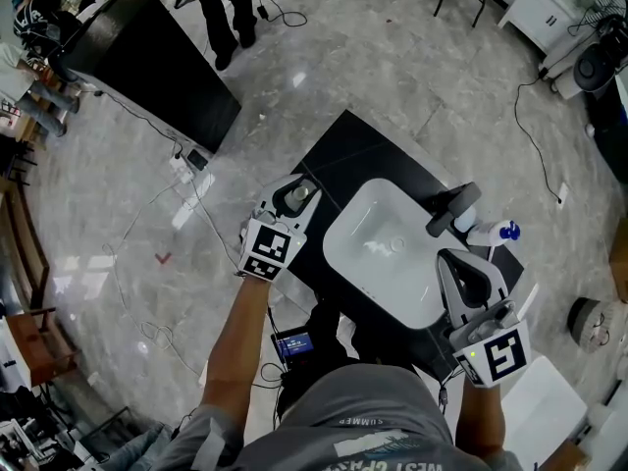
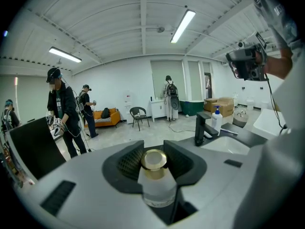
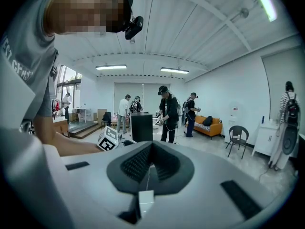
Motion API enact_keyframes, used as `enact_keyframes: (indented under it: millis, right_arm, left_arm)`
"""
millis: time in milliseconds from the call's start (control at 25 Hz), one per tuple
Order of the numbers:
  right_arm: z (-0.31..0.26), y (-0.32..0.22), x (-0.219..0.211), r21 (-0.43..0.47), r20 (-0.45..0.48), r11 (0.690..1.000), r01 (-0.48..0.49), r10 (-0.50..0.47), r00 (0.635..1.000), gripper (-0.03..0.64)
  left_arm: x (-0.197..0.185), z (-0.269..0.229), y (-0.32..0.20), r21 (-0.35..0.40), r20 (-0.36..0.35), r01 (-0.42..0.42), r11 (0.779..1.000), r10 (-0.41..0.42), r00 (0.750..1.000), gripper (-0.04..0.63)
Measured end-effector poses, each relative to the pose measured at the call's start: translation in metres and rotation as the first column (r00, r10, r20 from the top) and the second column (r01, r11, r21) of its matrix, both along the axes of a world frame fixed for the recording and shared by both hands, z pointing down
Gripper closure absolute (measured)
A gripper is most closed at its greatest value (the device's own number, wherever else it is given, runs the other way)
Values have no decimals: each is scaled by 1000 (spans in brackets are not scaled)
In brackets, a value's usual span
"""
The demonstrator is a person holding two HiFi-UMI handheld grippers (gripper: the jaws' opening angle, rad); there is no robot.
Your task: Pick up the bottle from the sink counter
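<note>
A frosted bottle (image 2: 155,189) with a gold cap (image 2: 153,159) sits between the dark pads of my left gripper (image 2: 153,162), which is shut on it. It lies along the jaws with the cap pointing away from the camera. In the head view the left gripper (image 1: 297,197) holds the bottle (image 1: 299,195) over the left end of the black sink counter (image 1: 339,155). My right gripper (image 1: 456,260) hovers over the right rim of the white basin (image 1: 378,253). In the right gripper view its jaws (image 3: 148,168) are shut with nothing between them.
A black faucet (image 1: 451,210) and a soap dispenser with a blue pump (image 1: 494,232) stand behind the basin. Both also show in the left gripper view, the faucet (image 2: 202,128) and the dispenser (image 2: 217,120). A black panel (image 1: 147,62), floor cables and several people are around.
</note>
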State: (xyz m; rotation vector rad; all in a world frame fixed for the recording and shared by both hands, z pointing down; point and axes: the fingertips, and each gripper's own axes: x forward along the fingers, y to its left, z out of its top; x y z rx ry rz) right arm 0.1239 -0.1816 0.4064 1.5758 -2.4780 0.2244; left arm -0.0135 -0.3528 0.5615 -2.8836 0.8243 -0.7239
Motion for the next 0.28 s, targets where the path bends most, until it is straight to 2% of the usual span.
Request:
enact_keyframes:
  millis: [280]
  right_arm:
    - [3,-1,1,-2,3,1000,-4,4,1000,615]
  left_arm:
    - [1,6,-3,-5,5,-1,1000,2,1000,463]
